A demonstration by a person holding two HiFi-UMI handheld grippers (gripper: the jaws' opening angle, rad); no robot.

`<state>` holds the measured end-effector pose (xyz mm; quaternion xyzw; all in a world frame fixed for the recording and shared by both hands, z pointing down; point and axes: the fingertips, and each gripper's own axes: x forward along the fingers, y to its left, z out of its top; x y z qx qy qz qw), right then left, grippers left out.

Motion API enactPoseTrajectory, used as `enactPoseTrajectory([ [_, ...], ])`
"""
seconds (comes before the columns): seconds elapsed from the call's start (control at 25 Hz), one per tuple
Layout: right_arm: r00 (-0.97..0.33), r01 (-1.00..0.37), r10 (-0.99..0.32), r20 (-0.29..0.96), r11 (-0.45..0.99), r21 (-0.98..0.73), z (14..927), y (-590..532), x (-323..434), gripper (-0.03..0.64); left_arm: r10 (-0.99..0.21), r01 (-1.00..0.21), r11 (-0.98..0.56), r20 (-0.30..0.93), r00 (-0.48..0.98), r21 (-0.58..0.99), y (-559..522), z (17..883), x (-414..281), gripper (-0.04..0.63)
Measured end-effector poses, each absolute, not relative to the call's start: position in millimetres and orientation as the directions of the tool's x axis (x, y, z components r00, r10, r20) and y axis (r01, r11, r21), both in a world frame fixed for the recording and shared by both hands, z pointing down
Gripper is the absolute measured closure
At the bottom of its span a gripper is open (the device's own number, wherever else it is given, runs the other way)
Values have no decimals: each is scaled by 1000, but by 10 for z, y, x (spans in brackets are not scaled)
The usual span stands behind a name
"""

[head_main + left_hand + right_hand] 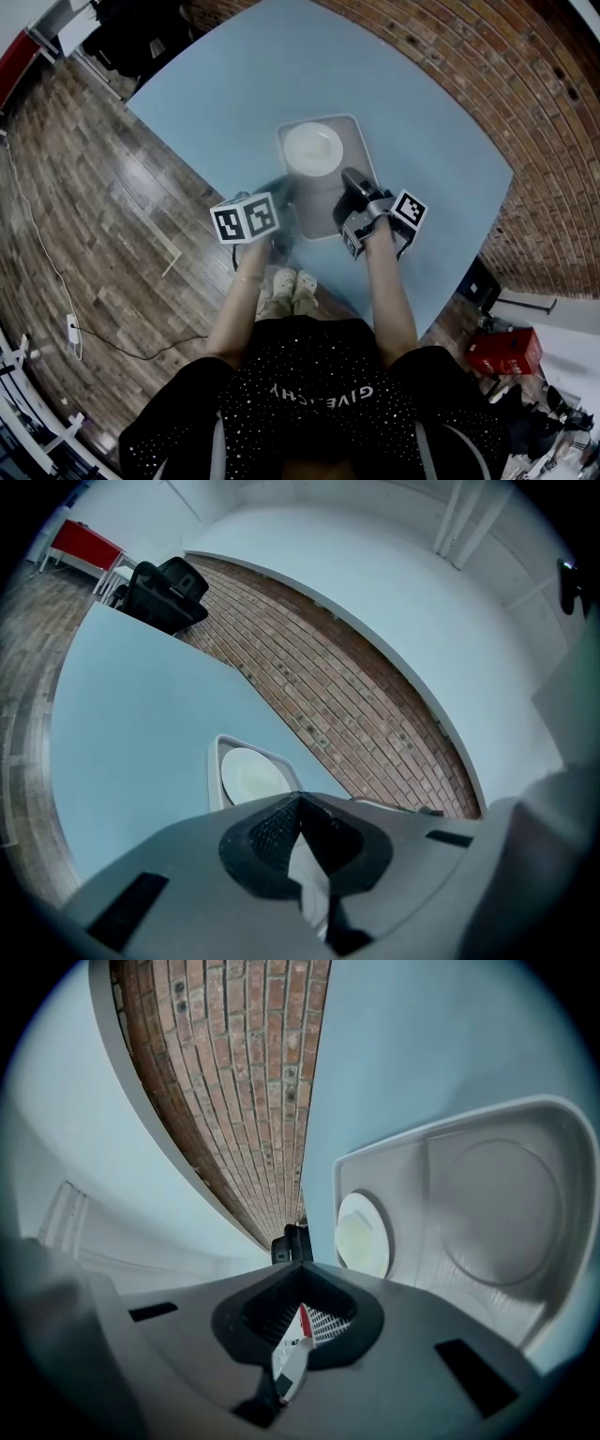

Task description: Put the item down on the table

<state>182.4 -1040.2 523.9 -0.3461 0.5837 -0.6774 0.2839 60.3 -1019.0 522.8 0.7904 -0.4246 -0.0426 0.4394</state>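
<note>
A grey tray (319,228) lies on the light blue table (225,84), with a white plate (312,148) in its far part. My left gripper (283,194) is blurred at the tray's left edge. In the left gripper view the left gripper (300,801) is shut, with the tray (214,761) and plate (248,778) just beyond it. My right gripper (350,178) is over the tray's right side. In the right gripper view the right gripper (300,1267) is also shut, beside the tray (506,1232) and plate (361,1237). I see nothing held between either pair of jaws.
A black chair (131,37) stands past the table's far left corner and also shows as a black chair (164,592) in the left gripper view. A brick surface (487,75) curves round the table's right side. Wooden floor (84,206) lies left. A red box (506,352) sits lower right.
</note>
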Motion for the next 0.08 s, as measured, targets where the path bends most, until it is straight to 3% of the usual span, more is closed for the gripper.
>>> enactPoseTrajectory([
  [0.08, -602, -22, -786, 140, -160, -987, 5254, -10420, 1826, 606, -708, -637, -252, 310, 635, 729, -10196, 5240, 604, 586],
])
